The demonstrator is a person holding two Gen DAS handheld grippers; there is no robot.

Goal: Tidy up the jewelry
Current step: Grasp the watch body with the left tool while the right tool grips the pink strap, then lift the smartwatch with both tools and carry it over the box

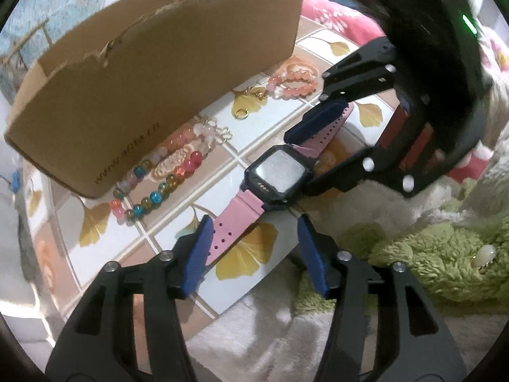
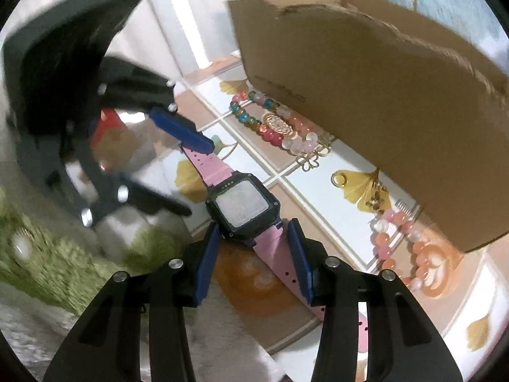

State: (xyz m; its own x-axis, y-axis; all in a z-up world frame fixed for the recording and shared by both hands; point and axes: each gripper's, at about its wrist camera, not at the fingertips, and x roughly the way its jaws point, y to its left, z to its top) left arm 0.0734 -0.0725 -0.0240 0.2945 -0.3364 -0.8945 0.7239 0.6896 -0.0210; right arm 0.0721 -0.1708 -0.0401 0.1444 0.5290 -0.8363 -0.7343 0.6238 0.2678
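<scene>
Both grippers straddle the watch lying mid-frame on the patterned mat: my left gripper stands half open around the lower pink strap, pads not pressing it, and my right gripper is narrower around the other strap, though I cannot tell if it grips. I judge the strap soft and floppy, the case heavier with a scratchable glass face, so I'd pinch the strap close beside the case.

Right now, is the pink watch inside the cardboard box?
No, the pink watch lies on the leaf-patterned mat in front of the cardboard box, between the two grippers.
</scene>
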